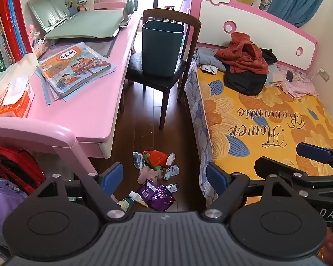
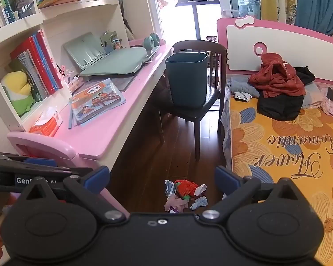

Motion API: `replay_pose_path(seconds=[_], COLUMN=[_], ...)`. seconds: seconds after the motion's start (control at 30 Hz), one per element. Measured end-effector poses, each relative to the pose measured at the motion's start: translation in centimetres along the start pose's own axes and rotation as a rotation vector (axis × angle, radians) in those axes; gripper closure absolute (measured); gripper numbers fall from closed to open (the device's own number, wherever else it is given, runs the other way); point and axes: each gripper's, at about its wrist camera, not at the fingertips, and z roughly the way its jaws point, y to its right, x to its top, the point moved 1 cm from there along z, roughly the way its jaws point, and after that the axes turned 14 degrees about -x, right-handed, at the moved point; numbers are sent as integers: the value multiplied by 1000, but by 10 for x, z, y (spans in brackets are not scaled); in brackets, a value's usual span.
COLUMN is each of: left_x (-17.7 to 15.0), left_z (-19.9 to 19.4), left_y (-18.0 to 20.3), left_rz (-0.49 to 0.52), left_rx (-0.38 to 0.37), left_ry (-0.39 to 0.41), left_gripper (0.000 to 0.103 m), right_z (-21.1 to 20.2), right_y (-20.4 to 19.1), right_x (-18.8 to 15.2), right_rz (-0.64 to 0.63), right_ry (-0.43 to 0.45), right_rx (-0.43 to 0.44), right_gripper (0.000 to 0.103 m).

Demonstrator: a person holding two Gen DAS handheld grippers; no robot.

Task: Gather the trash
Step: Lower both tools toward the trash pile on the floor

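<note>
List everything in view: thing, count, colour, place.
bin: one, dark teal, on the chair seat
chair: one, dark wood, between desk and bed
trash: one scattered pile, mixed colours, floor between desk and bed
desk: one, pink, left
books: a small stack, orange cover on top, on the desk
tissue box: one, orange, desk's near end
bed: one, yellow floral cover, right
clothes: a heap, rust red over black, by the headboard
backpack: one, red, lower left
left gripper: fingers open, empty
right gripper: fingers open, empty

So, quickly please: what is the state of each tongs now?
Left tongs: open, holding nothing.
Right tongs: open, holding nothing.
</note>
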Motion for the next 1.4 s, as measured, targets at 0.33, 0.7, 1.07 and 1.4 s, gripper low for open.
replay_pose_path(seconds=[0.33,0.7,1.07,1.4], left_x=[-2,-4,10,40], left_z=[0,1,13,69], left_y=[-2,-2,-13,-22], left_rz=[3,3,-16,5], left_rx=[-2,-1,-11,43], left_ry=[3,6,22,6], left_gripper=[21,21,21,21], right_z=[4,9,27,100], right_y=[-7,-8,-8,18], right_x=[8,8,10,31], right_rz=[-13,-7,2,-27], right_ry=[12,1,-54,-116], right_rx=[-1,12,54,92], right_gripper=[2,2,3,3])
